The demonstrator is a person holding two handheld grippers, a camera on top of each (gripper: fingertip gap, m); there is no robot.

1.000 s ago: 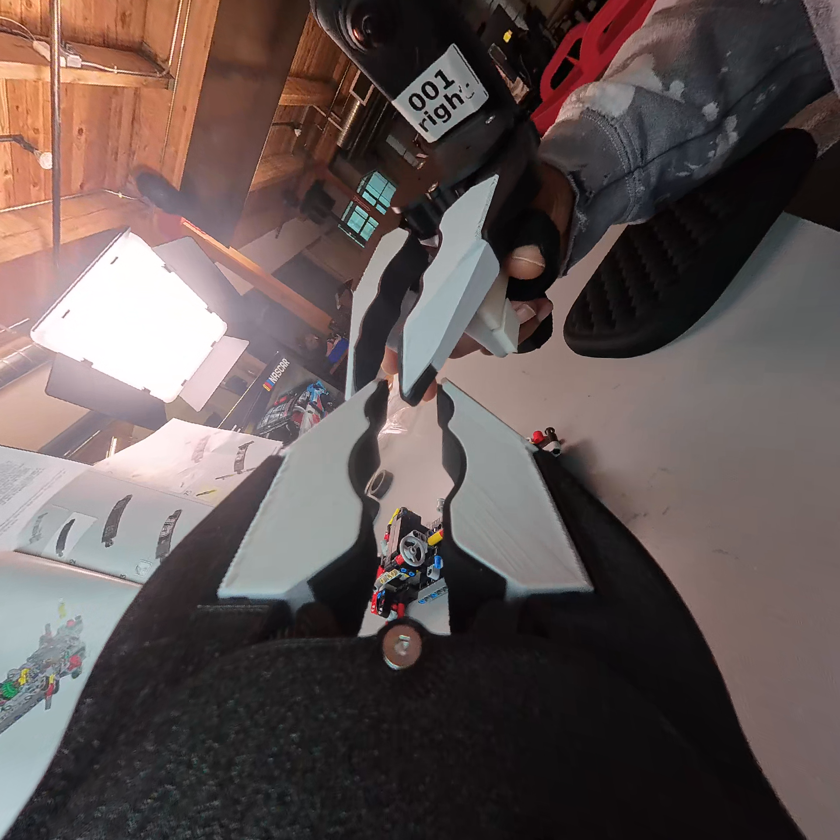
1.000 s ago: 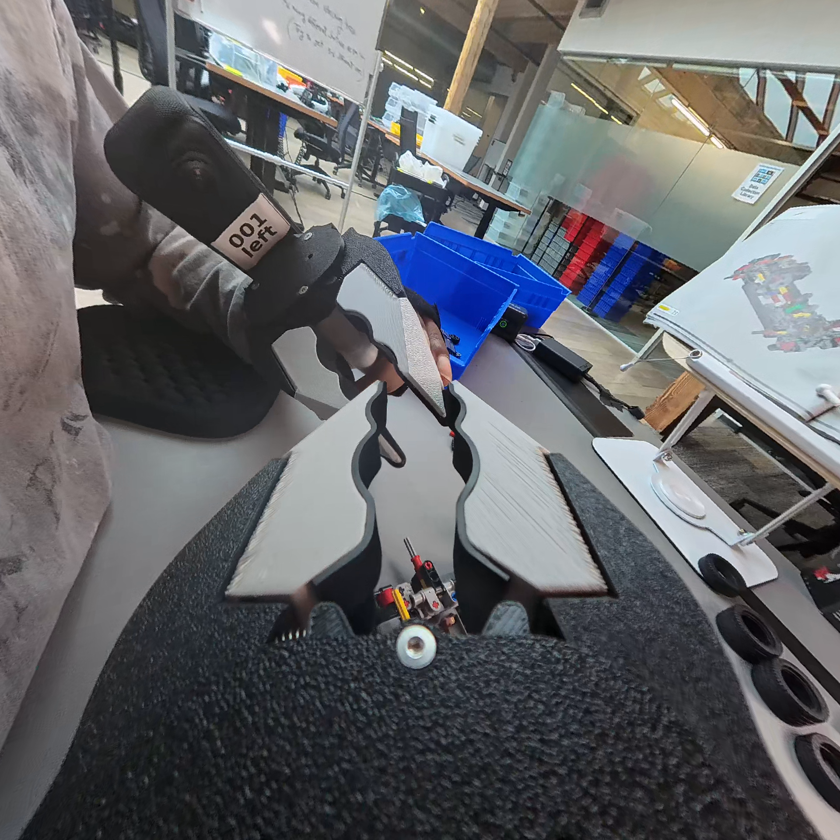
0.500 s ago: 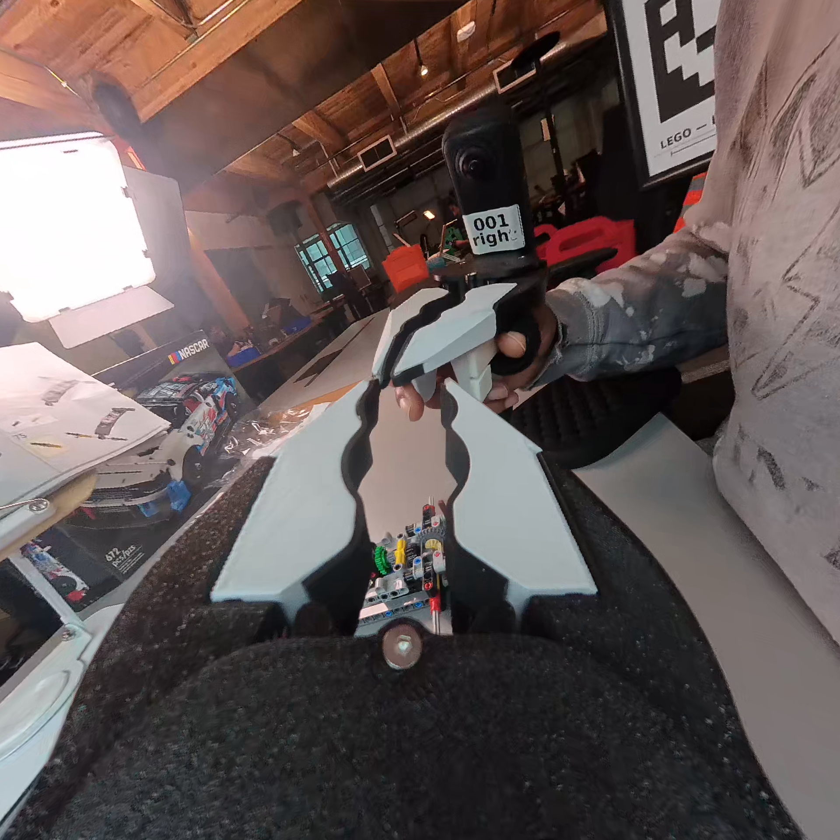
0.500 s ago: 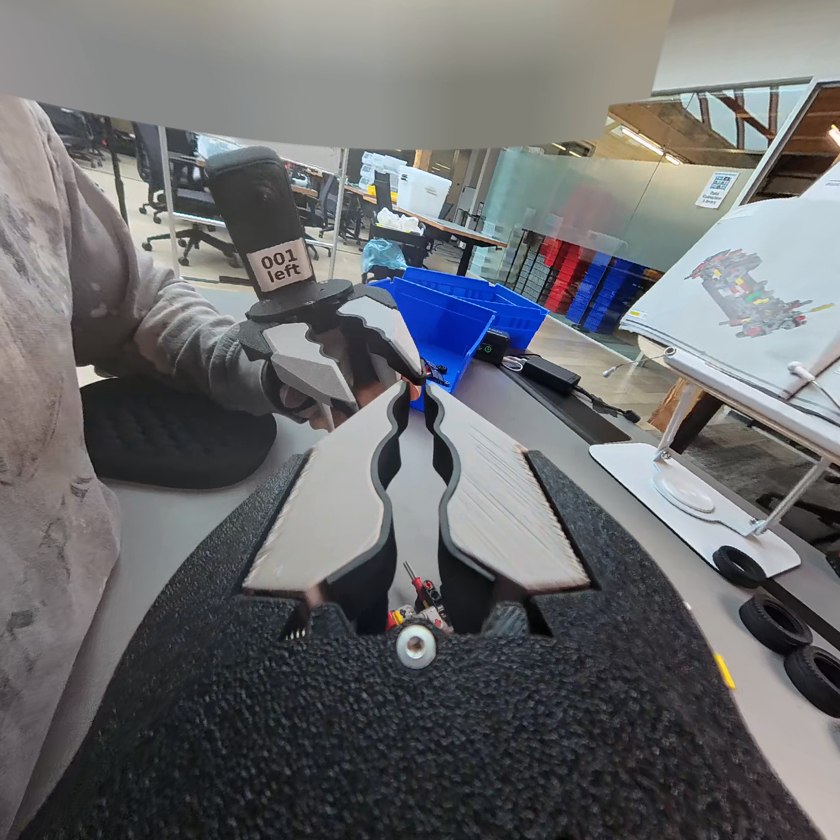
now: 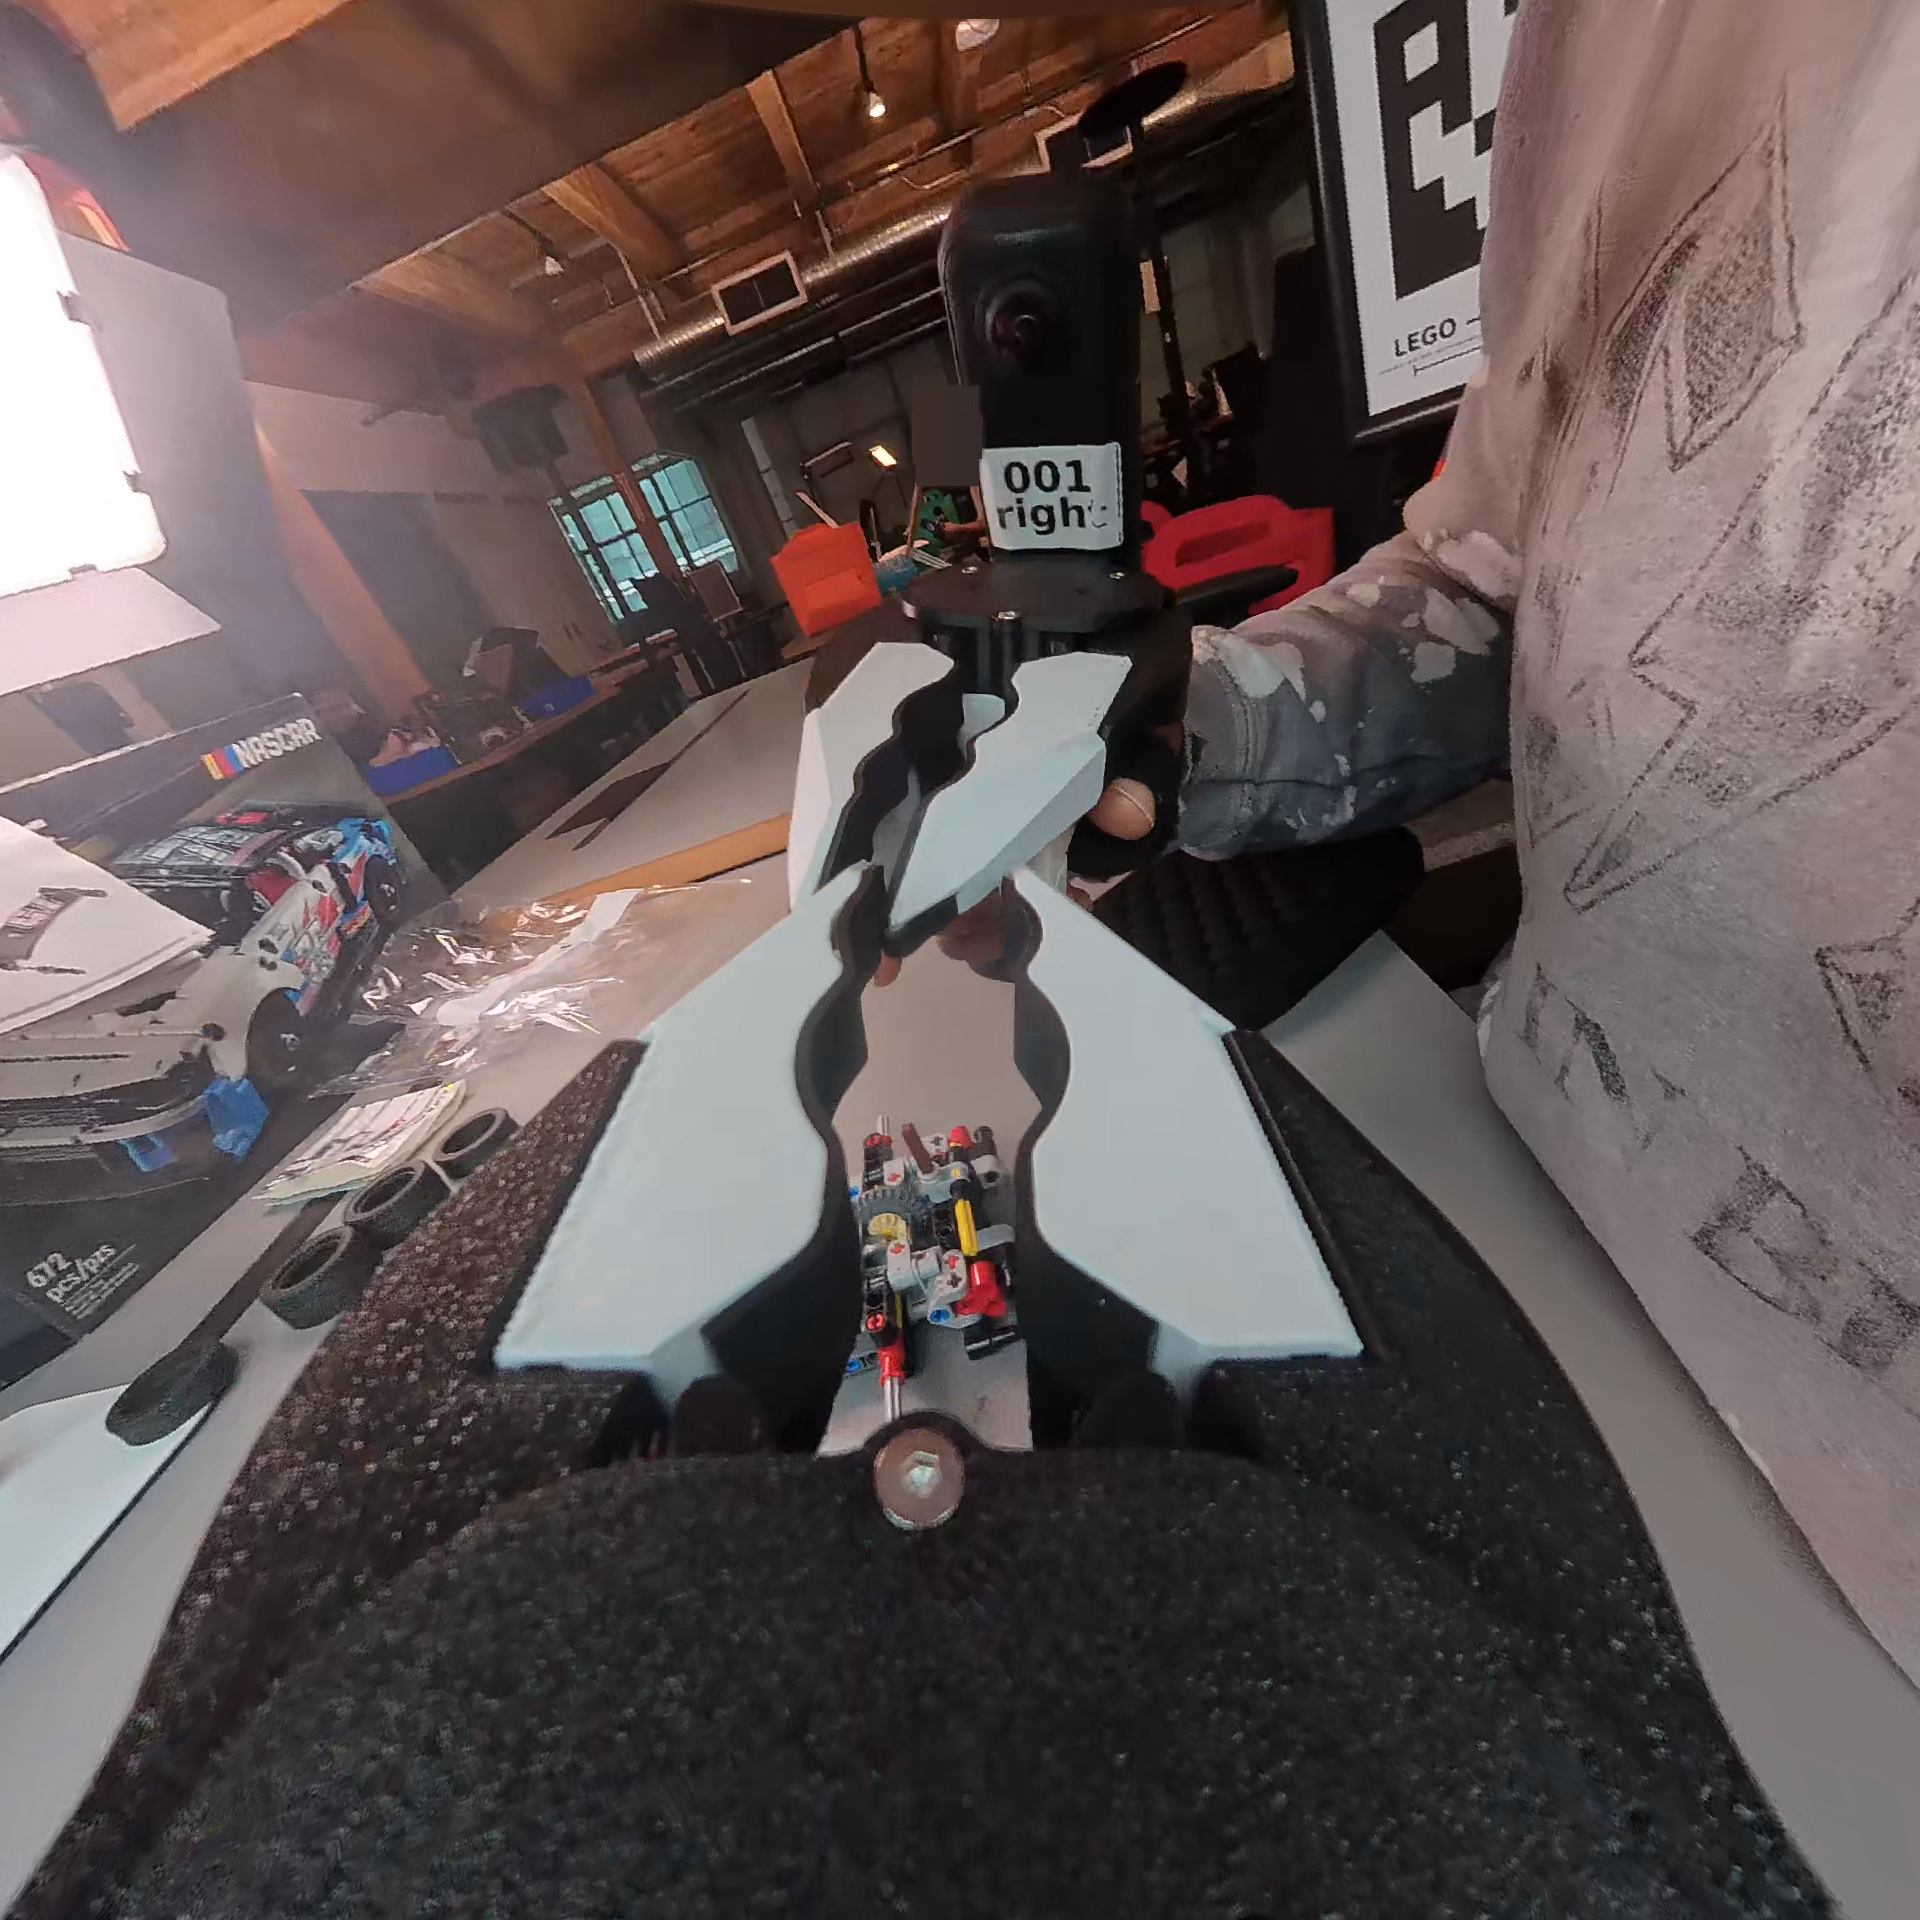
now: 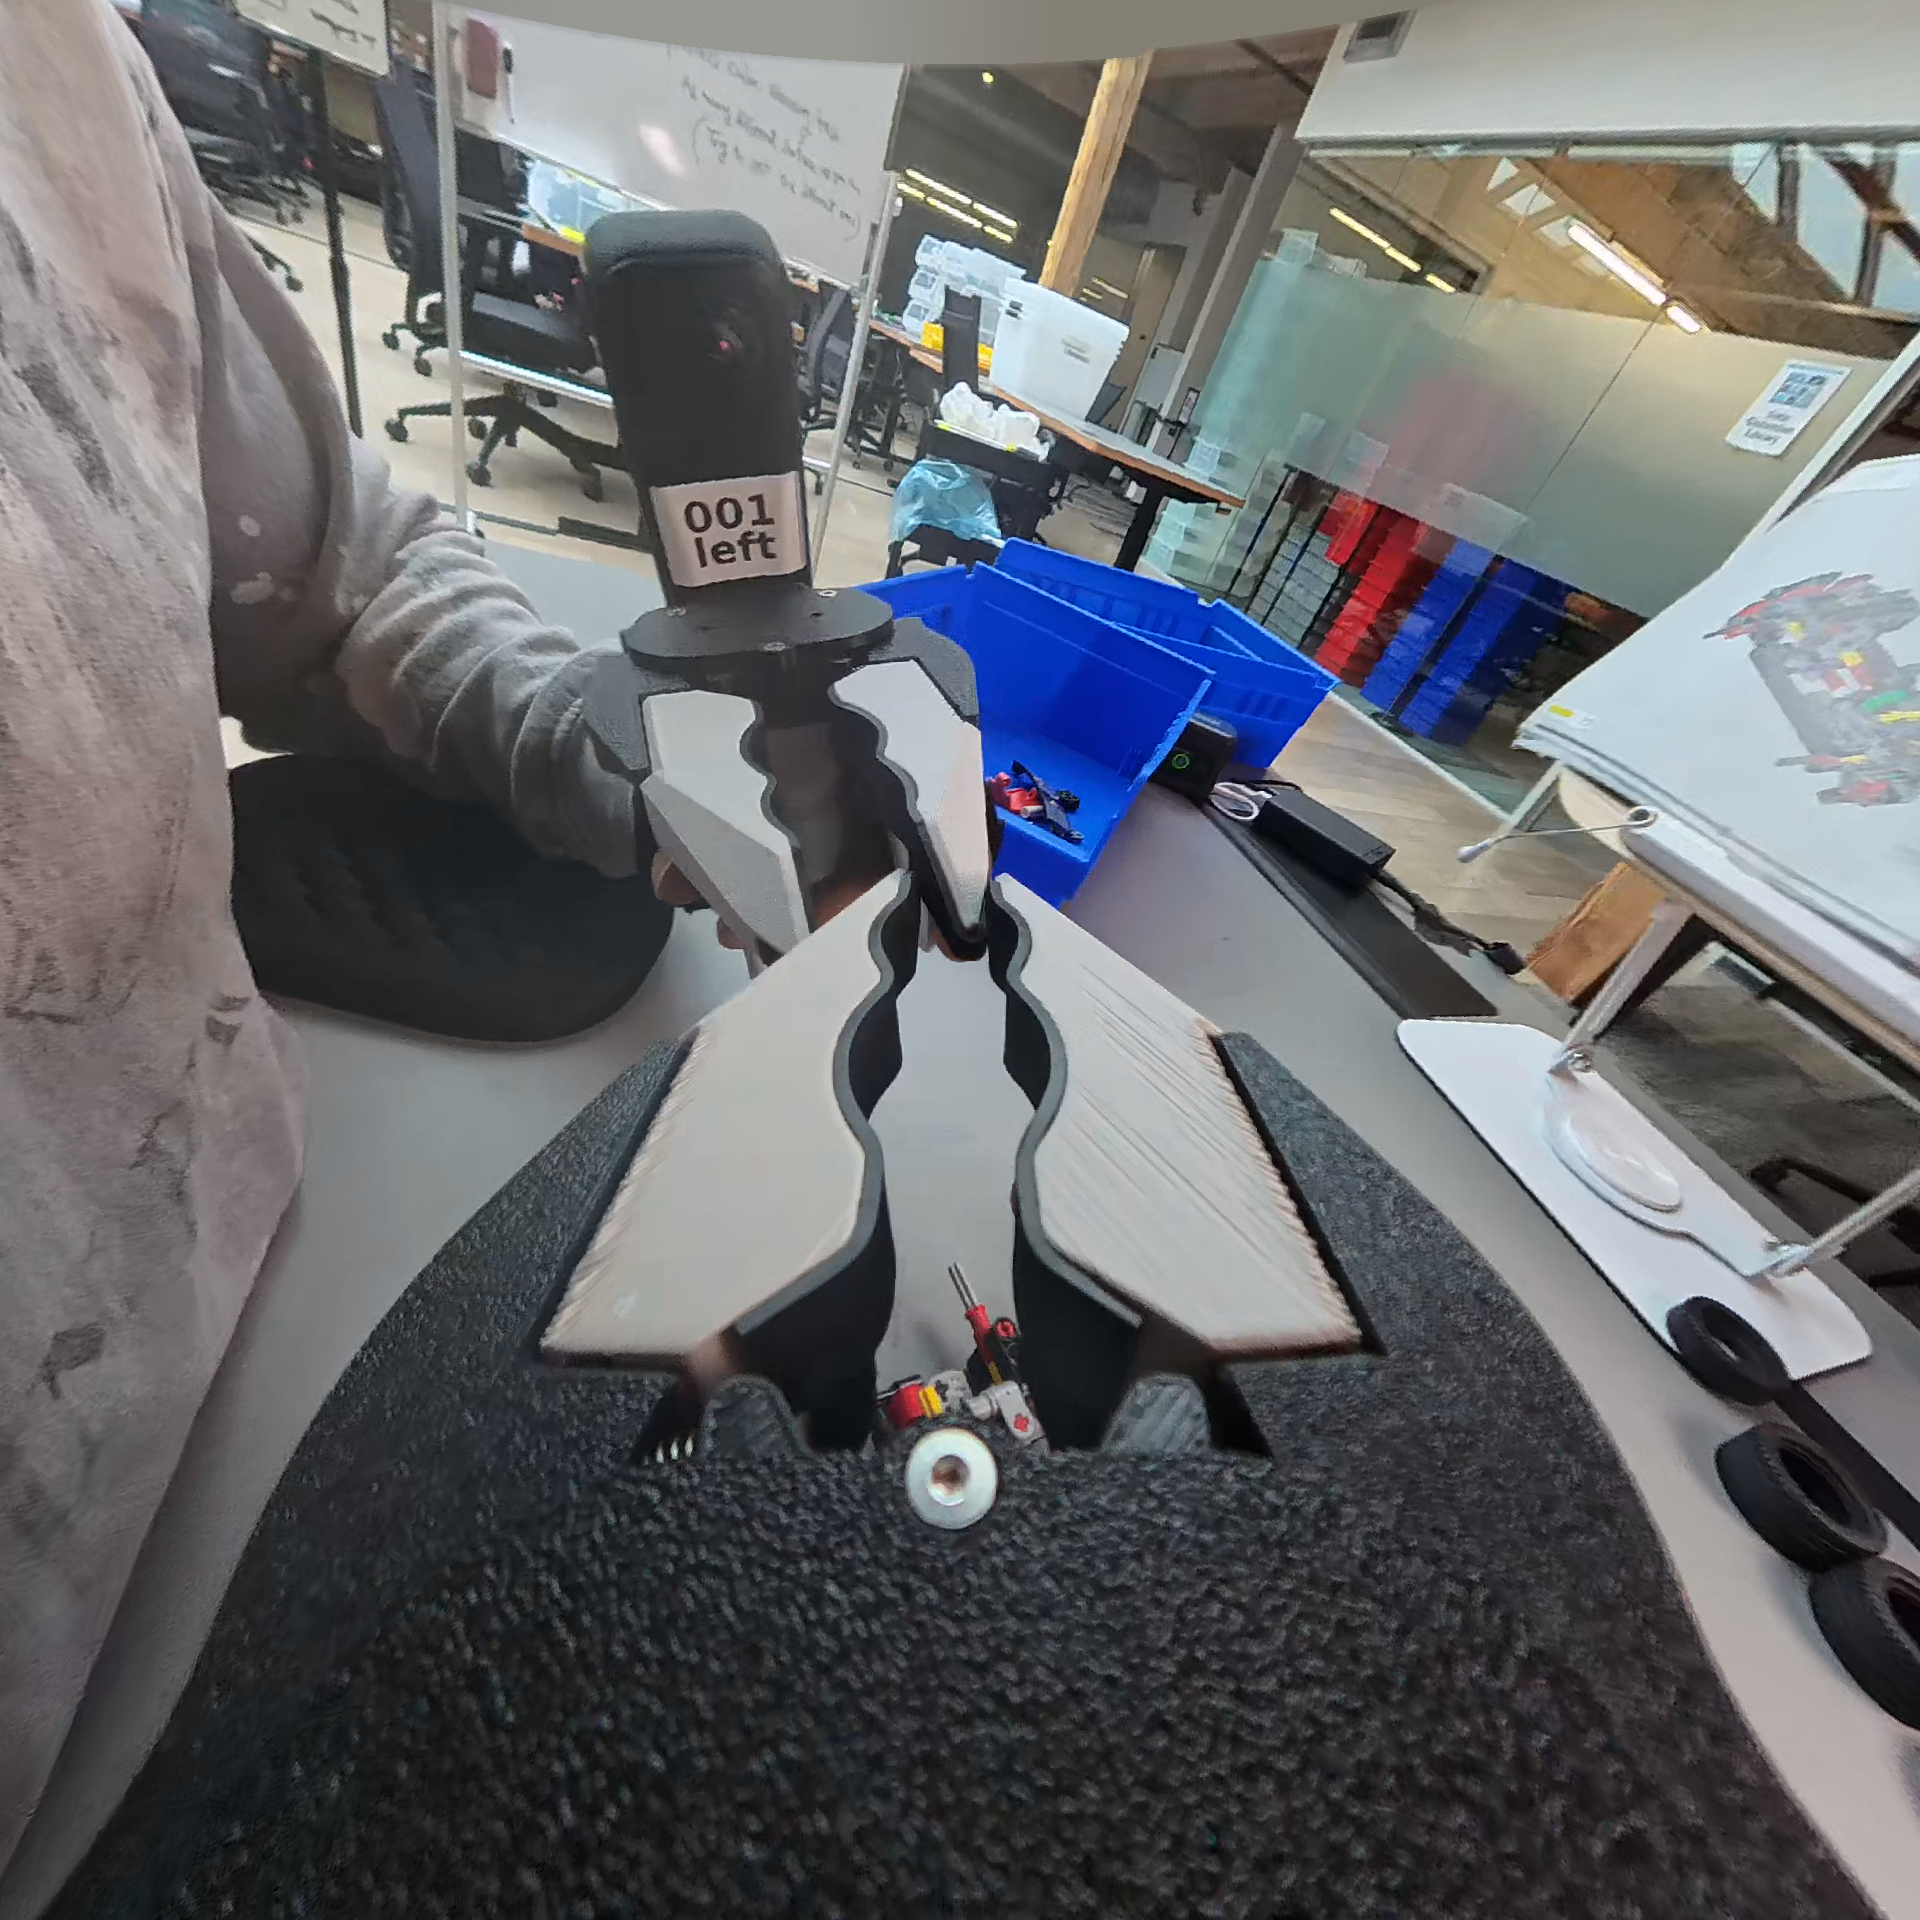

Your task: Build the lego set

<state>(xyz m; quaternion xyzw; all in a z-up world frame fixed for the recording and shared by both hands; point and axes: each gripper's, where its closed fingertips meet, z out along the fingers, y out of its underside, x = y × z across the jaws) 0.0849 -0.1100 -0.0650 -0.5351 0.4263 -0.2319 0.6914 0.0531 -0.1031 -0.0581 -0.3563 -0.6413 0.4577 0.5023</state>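
Note:
A small, partly built Lego chassis (image 5: 925, 1236) of grey, red, yellow and black parts lies on the grey table (image 5: 1392, 1101). It sits low between my left gripper's fingers, and only its end shows in the right wrist view (image 6: 977, 1371). My left gripper (image 5: 940, 894) and right gripper (image 6: 948, 888) face each other above it with their tips interleaved. One fingertip (image 6: 961, 925) of the left gripper sits in the narrow gap of the right one. Both have jaws apart, the left wider. I see no piece held in either.
Loose black tyres (image 5: 395, 1205) lie left of the left gripper and also show in the right wrist view (image 6: 1797, 1496). The set's box (image 5: 208, 935) and clear bags (image 5: 499, 966) are behind. A blue bin (image 6: 1091, 707), an instruction book on a stand (image 6: 1745, 707) and a black pad (image 6: 436, 894) surround the work spot. Left and right tips are no more than a few centimetres apart.
Both grippers have swung from tilted to level and now face each other upright. Their tips have come together over the chassis. The right jaws are narrower than a second ago.

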